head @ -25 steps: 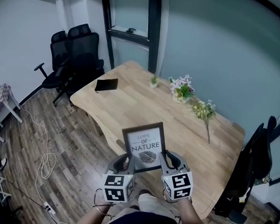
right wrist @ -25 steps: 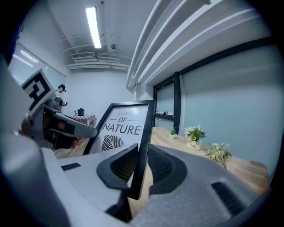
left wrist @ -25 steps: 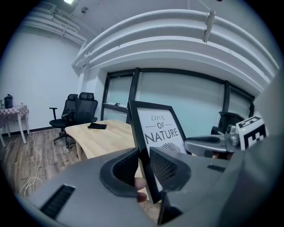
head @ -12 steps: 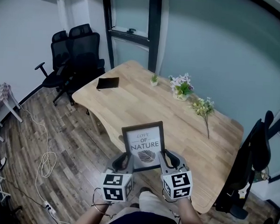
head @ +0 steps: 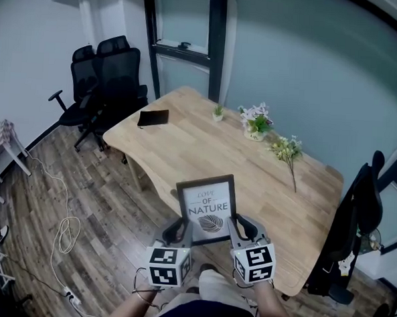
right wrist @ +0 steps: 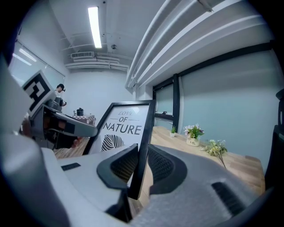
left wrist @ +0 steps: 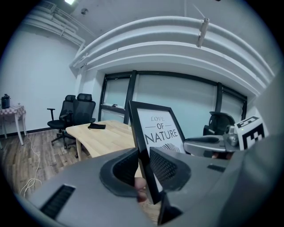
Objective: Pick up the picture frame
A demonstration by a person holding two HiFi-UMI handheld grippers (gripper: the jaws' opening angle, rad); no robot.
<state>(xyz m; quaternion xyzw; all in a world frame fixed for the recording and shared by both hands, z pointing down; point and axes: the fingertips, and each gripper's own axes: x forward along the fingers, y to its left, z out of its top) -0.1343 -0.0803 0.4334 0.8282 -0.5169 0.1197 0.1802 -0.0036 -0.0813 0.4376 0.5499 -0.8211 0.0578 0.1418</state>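
At the far left we see two black office chairs (head: 106, 75) pushed together by the wall. A pale cable (head: 63, 232) lies in loops on the wooden floor (head: 108, 202). Next comes the light wooden desk (head: 185, 150), with a dark flat item (head: 151, 119) lying near its left end.

Low in the head view, right in front of us, the left claw (head: 179, 228) pinches the left side rail of the picture frame (head: 208, 205). In the left gripper view its two pads sit tight on the black rail, one on the printed face and one behind. The frame stands upright between our two claws, over the near edge of the desk and well apart from the things lying on it. Its print, "LOVE OF NATURE" above a leaf drawing, faces us. The right claw (head: 241, 225) pinches the right side rail the same way, a pad on each face of it.

Farther right, toward the back of the desk, a small potted plant (head: 218, 113) and a pot of flowers (head: 256, 124) stand near each other. Beside them a loose flower sprig (head: 289, 157) lies flat, stem toward us. At the far right a dark chair (head: 355, 224) stands at the desk's end.
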